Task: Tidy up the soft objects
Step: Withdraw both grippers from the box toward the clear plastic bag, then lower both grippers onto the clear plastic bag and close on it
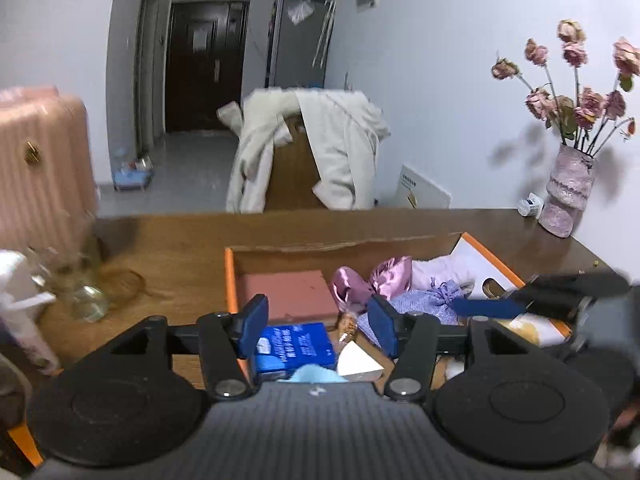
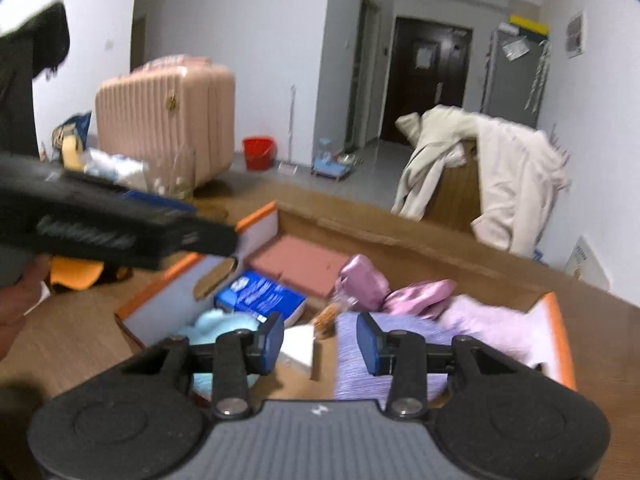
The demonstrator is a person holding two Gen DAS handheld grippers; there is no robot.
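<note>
Hovering over the orange-edged box (image 2: 560, 340) on the table (image 1: 180, 256), both claws spread and empty; judged step: choosing the next soft thing to lift, nothing gripped yet.

Box: one, lying toward the table's right side, its far wall near the far edge. All the soft things are inside it.

Contents, large to small:
- Dusty-pink flat pad (image 1: 286, 294): one, far-left corner of the box.
- Lavender knit cloth (image 2: 384, 344): one, near-right part, directly under the right claw (image 2: 320, 342).
- Pale pink fluffy piece (image 2: 492, 326): one, by the right wall.
- Blue packet (image 1: 294, 346): one, near-left part, between the left claw's (image 1: 318, 326) fingers in its own view.
- Light blue plush (image 2: 224, 326): one, near-left corner, partly hidden.
- Satin pouches (image 2: 362, 280): two, pink-mauve, touching each other at the middle.
- Lilac drawstring bag (image 1: 434, 300): one, just beside the pouches.
- White wedge (image 2: 300, 346): one, middle near side; material unclear.

Next move, as I judge: lower the right claw onto the knit cloth and pinch a fold, keeping clear of the left claw close by. Frames blurred; smaller items may be missed.
</note>
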